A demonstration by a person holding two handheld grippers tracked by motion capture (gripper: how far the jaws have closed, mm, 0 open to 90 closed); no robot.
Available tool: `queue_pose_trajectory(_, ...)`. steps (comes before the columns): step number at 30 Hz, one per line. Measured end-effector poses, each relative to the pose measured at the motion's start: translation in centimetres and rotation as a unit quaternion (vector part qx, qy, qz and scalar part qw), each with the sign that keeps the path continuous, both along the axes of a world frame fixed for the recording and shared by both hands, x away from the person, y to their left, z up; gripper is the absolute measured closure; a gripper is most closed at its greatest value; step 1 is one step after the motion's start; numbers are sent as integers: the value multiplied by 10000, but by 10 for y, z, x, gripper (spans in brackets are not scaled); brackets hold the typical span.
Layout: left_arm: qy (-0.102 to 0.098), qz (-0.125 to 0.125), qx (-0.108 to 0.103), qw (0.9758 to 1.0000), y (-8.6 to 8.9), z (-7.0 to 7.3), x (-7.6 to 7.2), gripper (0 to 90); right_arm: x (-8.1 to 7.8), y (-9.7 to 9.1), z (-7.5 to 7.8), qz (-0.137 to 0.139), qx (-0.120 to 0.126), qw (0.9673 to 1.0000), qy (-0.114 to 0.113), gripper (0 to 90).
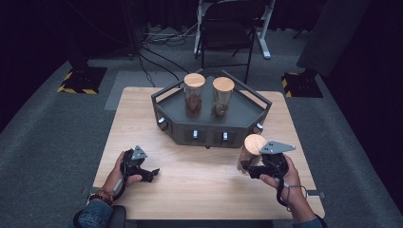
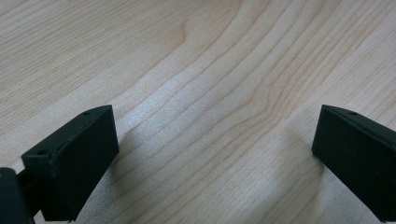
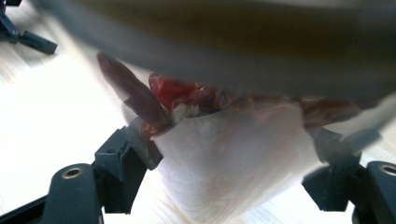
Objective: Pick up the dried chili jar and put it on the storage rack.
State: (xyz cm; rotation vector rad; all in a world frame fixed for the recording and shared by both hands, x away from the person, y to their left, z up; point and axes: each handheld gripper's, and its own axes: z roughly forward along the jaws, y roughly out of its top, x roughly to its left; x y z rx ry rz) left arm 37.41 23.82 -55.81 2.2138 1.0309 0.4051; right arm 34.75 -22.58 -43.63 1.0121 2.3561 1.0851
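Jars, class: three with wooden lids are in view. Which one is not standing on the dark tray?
The jar gripped by the right gripper, near the table's right front. The other two jars stand side by side on the tray.

I see the left gripper [image 1: 151, 174] low at the near left, its jaws spread wide with nothing between them, the left hand [image 1: 119, 173] wrapped around its body. The right gripper [image 1: 247, 167], at the near right, is clamped tight, held from behind by the right hand [image 1: 280, 178].
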Motion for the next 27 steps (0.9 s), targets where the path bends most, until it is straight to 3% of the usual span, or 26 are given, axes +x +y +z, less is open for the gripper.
queue_pose_trajectory(18,0,-2,-1,10000,0,0,0,1,13,1,53,-100,68,9999,-71,262)
queue_pose_trajectory(27,-1,-4,0,10000,0,0,0,1,29,-3,79,-141,120,9998,-93,262)
